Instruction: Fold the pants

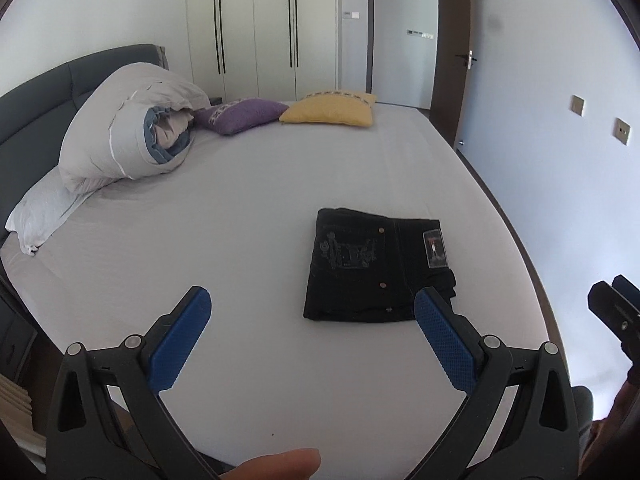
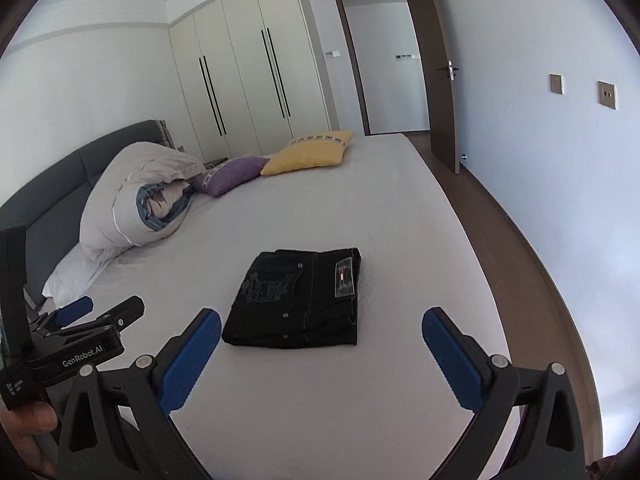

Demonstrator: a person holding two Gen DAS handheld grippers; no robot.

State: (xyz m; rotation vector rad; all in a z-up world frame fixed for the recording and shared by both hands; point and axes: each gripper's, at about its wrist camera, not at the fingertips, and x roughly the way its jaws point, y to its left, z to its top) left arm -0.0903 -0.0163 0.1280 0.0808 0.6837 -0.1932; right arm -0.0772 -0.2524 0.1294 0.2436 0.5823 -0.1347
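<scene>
1. The black denim pants [image 1: 378, 266] lie folded into a compact, nearly square bundle on the white sheet of the bed [image 1: 248, 208], nearer to the bed's right edge than to the grey headboard. A back pocket with pale stitching and a small label face up.

2. The left gripper [image 1: 312, 320] has its blue fingers [image 1: 182, 338] spread wide, with nothing between them. It hangs above the sheet, apart from the bundle.

3. The right gripper [image 2: 321, 338] also has its blue fingers [image 2: 452, 360] spread wide and empty. In its view the bundle lies just beyond the fingertips, not touched.

4. My judgement: the folding seems finished, or almost finished, because no leg hangs loose from the bundle.

5. What can go wrong from here: denim is stiff, so the top layer may spring open by itself if it was not pressed flat. At the bundle's near right corner some cloth already sticks out a little.

6. If a hand comes down again to tidy that corner, a finger may catch the edge and drag the whole bundle over the smooth sheet, which spoils the fold.

7. The rolled grey duvet [image 1: 132, 124], the purple cushion [image 1: 240, 114] and the yellow cushion [image 1: 330, 110] are well apart and bring no risk.
</scene>
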